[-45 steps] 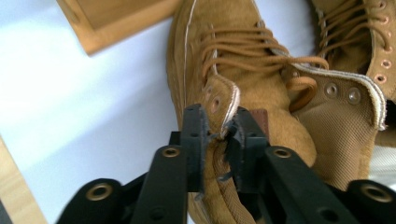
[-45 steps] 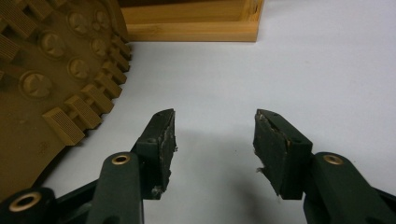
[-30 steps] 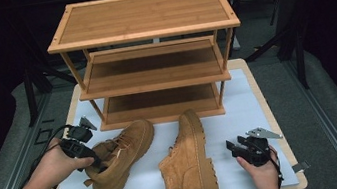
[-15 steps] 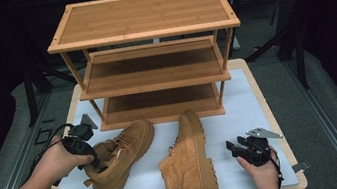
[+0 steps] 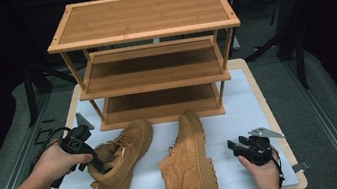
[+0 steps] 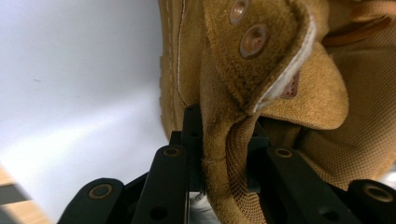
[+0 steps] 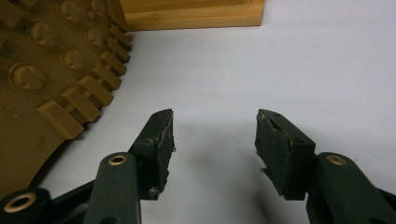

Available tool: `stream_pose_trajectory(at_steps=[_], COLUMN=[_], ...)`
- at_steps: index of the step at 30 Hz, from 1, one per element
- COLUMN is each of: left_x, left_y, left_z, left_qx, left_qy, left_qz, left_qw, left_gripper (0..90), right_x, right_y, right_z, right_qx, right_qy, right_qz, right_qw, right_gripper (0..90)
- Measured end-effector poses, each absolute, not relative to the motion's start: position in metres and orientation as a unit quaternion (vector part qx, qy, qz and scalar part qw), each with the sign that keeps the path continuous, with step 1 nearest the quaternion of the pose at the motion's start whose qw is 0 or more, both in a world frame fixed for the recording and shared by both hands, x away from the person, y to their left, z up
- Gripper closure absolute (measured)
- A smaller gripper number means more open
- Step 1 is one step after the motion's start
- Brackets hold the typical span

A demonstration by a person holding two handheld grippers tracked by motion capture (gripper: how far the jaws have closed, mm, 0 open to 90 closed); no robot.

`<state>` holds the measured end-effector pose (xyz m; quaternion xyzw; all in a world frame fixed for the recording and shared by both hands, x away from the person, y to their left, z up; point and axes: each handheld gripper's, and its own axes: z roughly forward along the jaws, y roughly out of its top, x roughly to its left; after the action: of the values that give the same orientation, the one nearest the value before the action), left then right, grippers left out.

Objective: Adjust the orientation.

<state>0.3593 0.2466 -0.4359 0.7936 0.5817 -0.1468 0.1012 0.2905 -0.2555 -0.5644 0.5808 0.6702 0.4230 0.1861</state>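
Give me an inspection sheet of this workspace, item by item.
Surface: white mat on a wood-edged table.
Job's things: left boot, tilted, collar clamped in the left tool; right boot lying on its side, sole toward the right tool; empty three-tier bamboo rack behind them.
Clutter: nothing seen.
Grippers: left tool shut on the left boot's collar; right tool open, empty, just above the mat beside the sole.
Cables: black cable looping from the left tool.
Surroundings: dark, grey floor, black frame legs.
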Motion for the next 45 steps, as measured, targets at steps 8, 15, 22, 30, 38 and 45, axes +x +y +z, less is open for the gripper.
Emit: stream_pose_trajectory(at_steps=[8, 15, 22, 30, 38, 45], left_x=[0.360, 0.353, 0.345, 0.339, 0.333, 0.325], left_y=[0.258, 0.256, 0.266, 0.273, 0.283, 0.291], left_z=[-0.423, -0.409, -0.394, -0.379, -0.375, -0.348], left_qx=[0.741, 0.740, 0.729, 0.732, 0.728, 0.725], left_qy=[0.606, 0.598, 0.592, 0.589, 0.585, 0.583], left_qz=[-0.231, -0.233, -0.242, -0.225, -0.228, -0.220], left_qw=[0.174, 0.203, 0.244, 0.257, 0.274, 0.293], left_gripper=[79.3, 79.5, 79.6, 79.5, 79.7, 79.7], right_x=[0.291, 0.291, 0.291, 0.291, 0.291, 0.290], right_y=[-0.256, -0.258, -0.259, -0.259, -0.259, -0.259], right_z=[-0.565, -0.565, -0.566, -0.565, -0.566, -0.565], right_qx=[0.583, 0.586, 0.589, 0.588, 0.590, 0.591], right_qy=[0.666, 0.665, 0.660, 0.658, 0.653, 0.658], right_qz=[0.426, 0.423, 0.428, 0.431, 0.436, 0.426], right_qw=[0.187, 0.185, 0.185, 0.187, 0.189, 0.189], right_gripper=[46.3, 46.3, 46.2, 46.2, 46.2, 46.2])
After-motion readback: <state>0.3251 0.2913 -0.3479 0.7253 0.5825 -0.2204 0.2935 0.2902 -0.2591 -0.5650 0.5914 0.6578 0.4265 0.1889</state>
